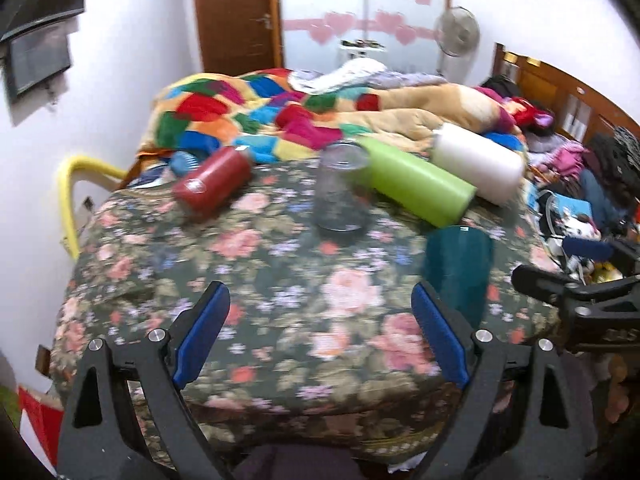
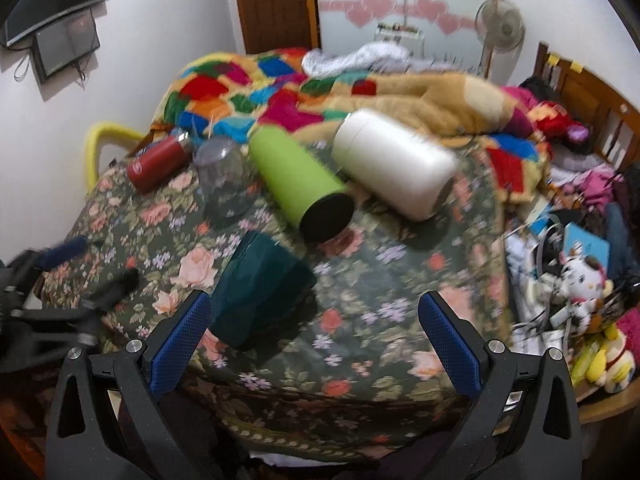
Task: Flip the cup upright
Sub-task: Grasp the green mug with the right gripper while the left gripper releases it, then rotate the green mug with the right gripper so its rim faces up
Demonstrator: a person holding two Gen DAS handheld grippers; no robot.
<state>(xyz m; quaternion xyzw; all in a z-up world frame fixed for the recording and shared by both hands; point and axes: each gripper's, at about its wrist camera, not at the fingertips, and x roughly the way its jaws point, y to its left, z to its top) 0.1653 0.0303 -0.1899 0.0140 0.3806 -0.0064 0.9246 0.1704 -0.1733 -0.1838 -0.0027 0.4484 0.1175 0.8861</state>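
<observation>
On floral bedspread [image 2: 400, 280], nearest edge: left gripper [image 1: 320, 312] and right gripper [image 2: 314, 320] both spread wide, holding nothing. Just beyond: teal cup [image 2: 260, 284] upside down, rim on cloth, beside right gripper's left finger. Farther: clear glass [image 1: 340, 188] inverted; red bottle [image 1: 214, 180], green bottle [image 2: 300, 184], white bottle [image 2: 396, 160] lying flat.

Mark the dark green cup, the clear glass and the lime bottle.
dark green cup [image 2: 260, 288], right wrist view, its side wall.
clear glass [image 1: 340, 192], left wrist view, its side wall.
lime bottle [image 2: 294, 176], right wrist view, its body.
</observation>
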